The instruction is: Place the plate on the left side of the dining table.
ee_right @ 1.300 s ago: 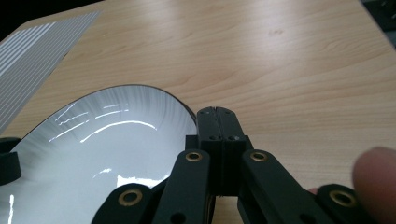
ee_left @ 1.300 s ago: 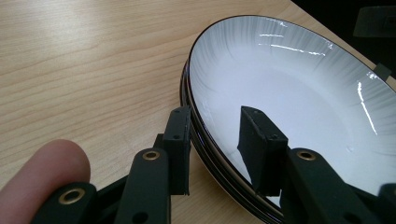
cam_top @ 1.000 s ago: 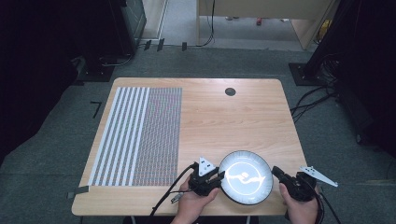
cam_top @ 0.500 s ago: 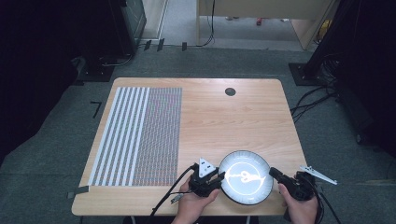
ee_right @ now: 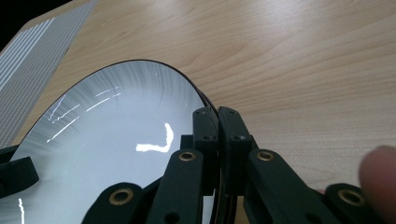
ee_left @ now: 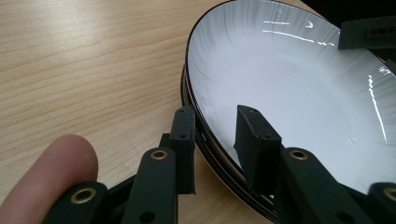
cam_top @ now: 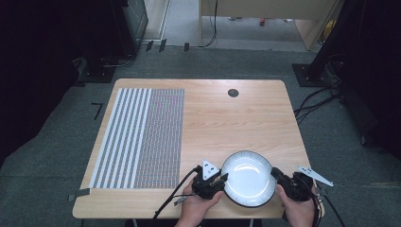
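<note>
Your left gripper (ee_left: 217, 149) pinches the white plate's (cam_top: 248, 177) near-left rim, your right gripper (ee_right: 218, 140) is clamped on its right rim; the plate sits at the wooden table's (cam_top: 227, 118) near edge, right of the striped mat (cam_top: 142, 137)

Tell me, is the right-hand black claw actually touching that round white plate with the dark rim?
Touching. In the right gripper view, the right gripper has its two black jaws pressed together over the rim of the white plate, pinching the edge with no gap visible.
</note>
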